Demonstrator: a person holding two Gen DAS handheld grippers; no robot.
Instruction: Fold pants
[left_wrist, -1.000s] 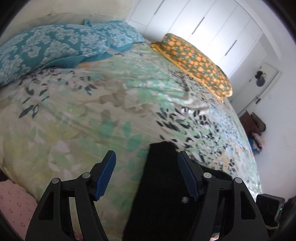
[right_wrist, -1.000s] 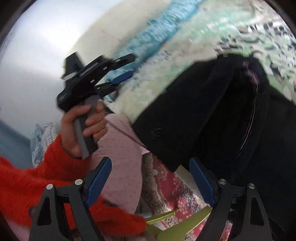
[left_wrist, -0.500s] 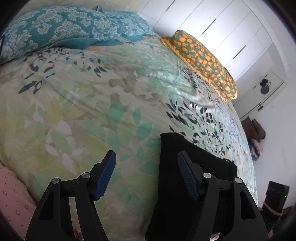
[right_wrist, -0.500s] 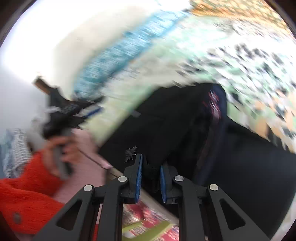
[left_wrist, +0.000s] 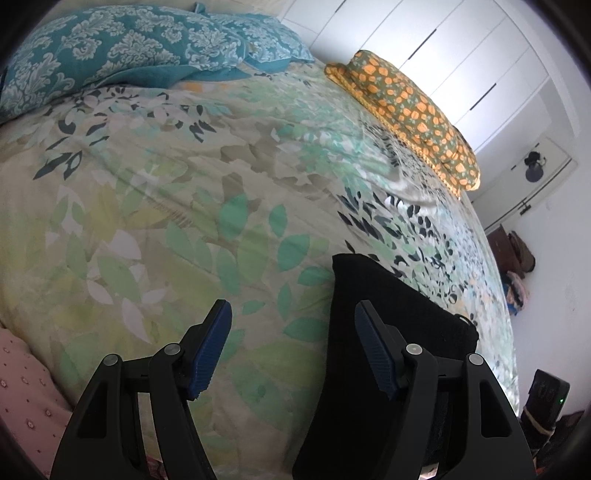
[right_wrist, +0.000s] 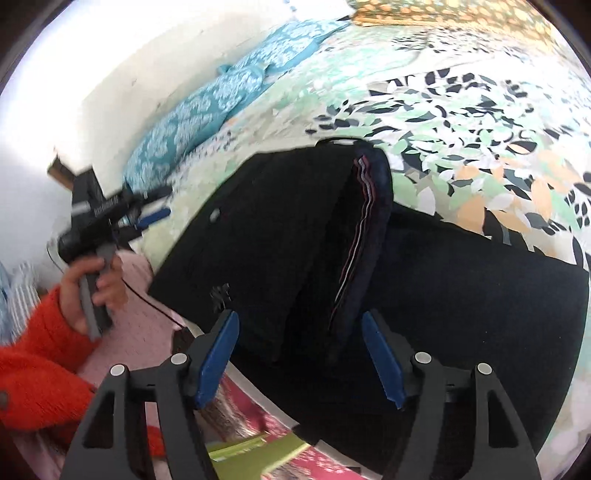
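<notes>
Black pants (right_wrist: 369, 266) lie folded on the leaf-print bedspread (left_wrist: 184, 206), near the bed's edge and well apart from the teal pillows (left_wrist: 122, 48). The right claw (right_wrist: 301, 356) hangs over the pants, its jaws opening, pads clear of the cloth. The left claw (left_wrist: 291, 349) hovers wide open just beside the pants, holding nothing.

One pair of black pants (right_wrist: 280, 236) lies between and beyond the right jaws, two teal pillows (left_wrist: 110, 48) and one orange-patterned cushion (left_wrist: 410, 107) lie far beyond the left jaws on one bed (left_wrist: 155, 206), and two grippers show, left (left_wrist: 291, 350) and right (right_wrist: 299, 354).
</notes>
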